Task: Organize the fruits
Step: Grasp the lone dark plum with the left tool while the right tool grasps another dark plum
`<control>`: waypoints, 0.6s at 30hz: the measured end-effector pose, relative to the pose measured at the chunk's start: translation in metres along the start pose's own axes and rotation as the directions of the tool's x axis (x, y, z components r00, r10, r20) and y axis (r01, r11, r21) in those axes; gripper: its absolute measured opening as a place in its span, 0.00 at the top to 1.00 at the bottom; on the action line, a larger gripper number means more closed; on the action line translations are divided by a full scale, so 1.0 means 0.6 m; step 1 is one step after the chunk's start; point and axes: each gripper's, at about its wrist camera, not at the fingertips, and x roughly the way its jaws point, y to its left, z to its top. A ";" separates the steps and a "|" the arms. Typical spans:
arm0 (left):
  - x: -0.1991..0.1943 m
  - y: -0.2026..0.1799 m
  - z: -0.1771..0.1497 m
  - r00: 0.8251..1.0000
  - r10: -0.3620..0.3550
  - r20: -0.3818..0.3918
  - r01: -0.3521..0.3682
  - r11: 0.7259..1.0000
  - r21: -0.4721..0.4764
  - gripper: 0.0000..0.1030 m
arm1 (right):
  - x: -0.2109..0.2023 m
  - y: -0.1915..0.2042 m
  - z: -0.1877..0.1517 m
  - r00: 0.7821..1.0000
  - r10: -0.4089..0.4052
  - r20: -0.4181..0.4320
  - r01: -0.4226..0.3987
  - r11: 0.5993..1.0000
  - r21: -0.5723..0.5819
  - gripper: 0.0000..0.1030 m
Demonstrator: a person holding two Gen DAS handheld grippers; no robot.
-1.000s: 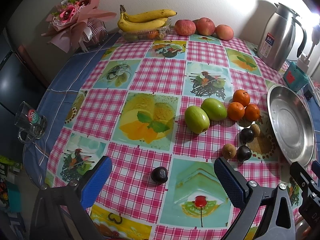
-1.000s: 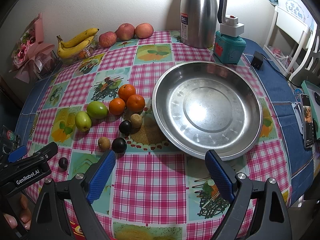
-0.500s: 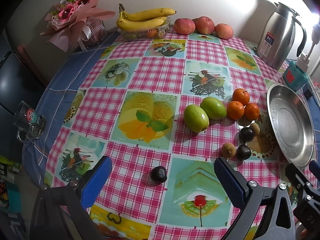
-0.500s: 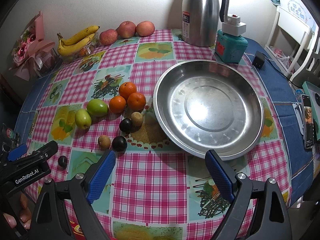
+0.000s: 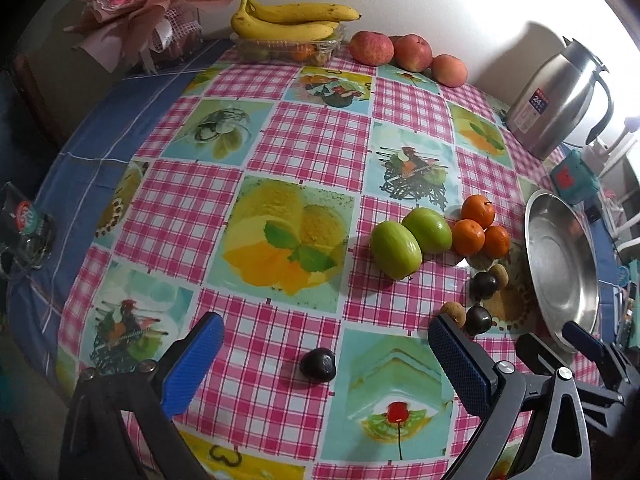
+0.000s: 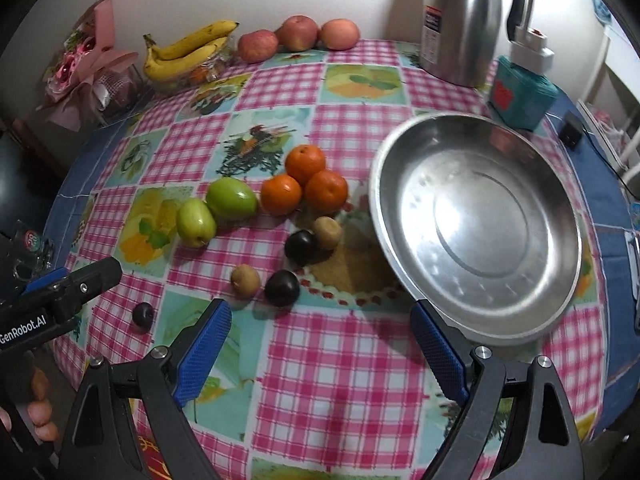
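Straight ahead of the left gripper [image 5: 320, 360], whose blue pads [image 5: 188, 364] stand wide apart and hold nothing, a lone dark plum [image 5: 318, 365] lies on the checked tablecloth [image 5: 320, 148], almost centred in the gap and just beyond the tips; it is roundish, so no long axis matters. The right gripper [image 6: 320, 344] is likewise spread wide and empty, and it faces the near rim of the steel plate [image 6: 476, 320], which holds no fruit. By my reading the left one is much the nearer to that stray plum, which sits well apart from the other fruit. Farther out to the right lie two more dark plums [image 5: 478, 320], two small brown fruits [image 5: 453, 314], two green fruits [image 5: 395, 249] and three oranges [image 5: 468, 237], all beside the plate. Nothing stands between pads and plum. Bananas [image 5: 288, 20], red apples [image 5: 371, 48] and a steel jug [image 5: 556, 96] line the far edge.
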 end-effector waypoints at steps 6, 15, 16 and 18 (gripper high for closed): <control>0.022 0.005 0.002 1.000 -0.010 -0.028 0.012 0.996 0.089 0.00 | 0.021 0.014 0.010 1.000 0.019 -0.007 -0.020 0.999 -0.029 0.13; 0.067 -0.004 -0.012 0.986 0.030 -0.164 0.005 0.978 0.206 0.03 | 0.066 0.031 0.010 0.996 0.041 -0.085 -0.046 0.997 -0.060 0.33; 0.070 -0.005 -0.013 0.985 0.028 -0.172 0.009 0.978 0.208 0.07 | 0.070 0.029 0.010 0.995 0.043 -0.092 -0.048 0.997 -0.056 0.37; 0.078 -0.004 -0.017 0.980 0.016 -0.198 0.027 0.978 0.208 0.15 | 0.077 0.025 0.011 0.994 0.044 -0.103 -0.048 0.998 -0.041 0.45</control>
